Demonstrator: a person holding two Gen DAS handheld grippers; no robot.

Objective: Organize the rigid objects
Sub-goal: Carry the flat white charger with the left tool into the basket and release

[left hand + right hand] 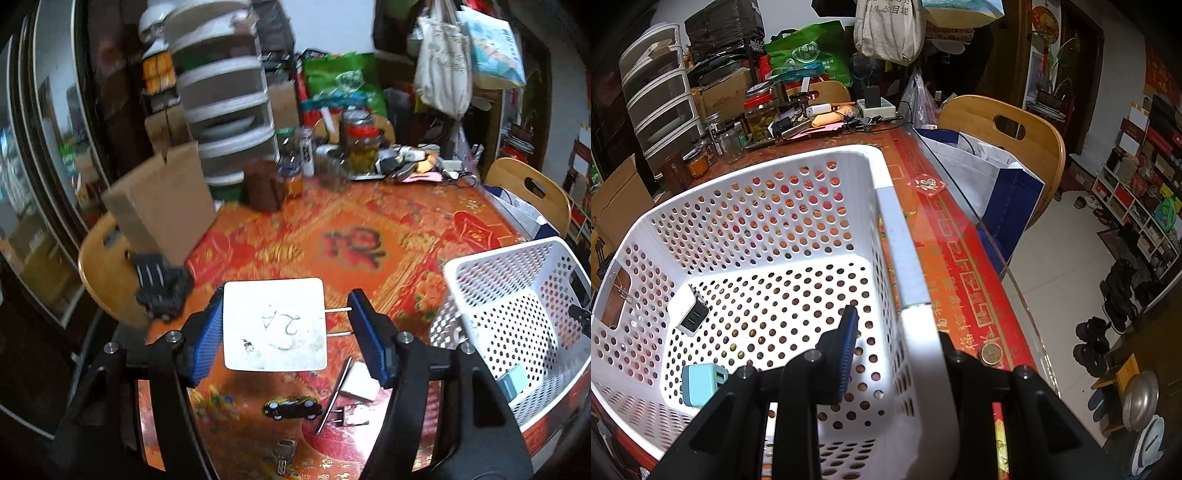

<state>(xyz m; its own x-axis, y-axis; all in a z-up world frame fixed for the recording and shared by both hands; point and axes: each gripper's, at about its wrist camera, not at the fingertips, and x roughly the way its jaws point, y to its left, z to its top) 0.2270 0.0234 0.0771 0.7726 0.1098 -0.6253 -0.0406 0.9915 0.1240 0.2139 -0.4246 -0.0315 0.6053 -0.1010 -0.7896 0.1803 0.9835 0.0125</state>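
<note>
Covering table, red cloth (369,221); left claw (286,332) grasping charger (275,325); right claw (897,343) clamping basket (912,266).

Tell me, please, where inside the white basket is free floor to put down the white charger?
Inside the basket, the floor is bare from the middle to the far wall and the right wall. The near-left corner is taken: a white plug adapter and a light blue charger lie there. The right gripper's inner finger hangs over the near floor.

Dim indoor light, motion-blurred left view, dark fisheye corners.
</note>
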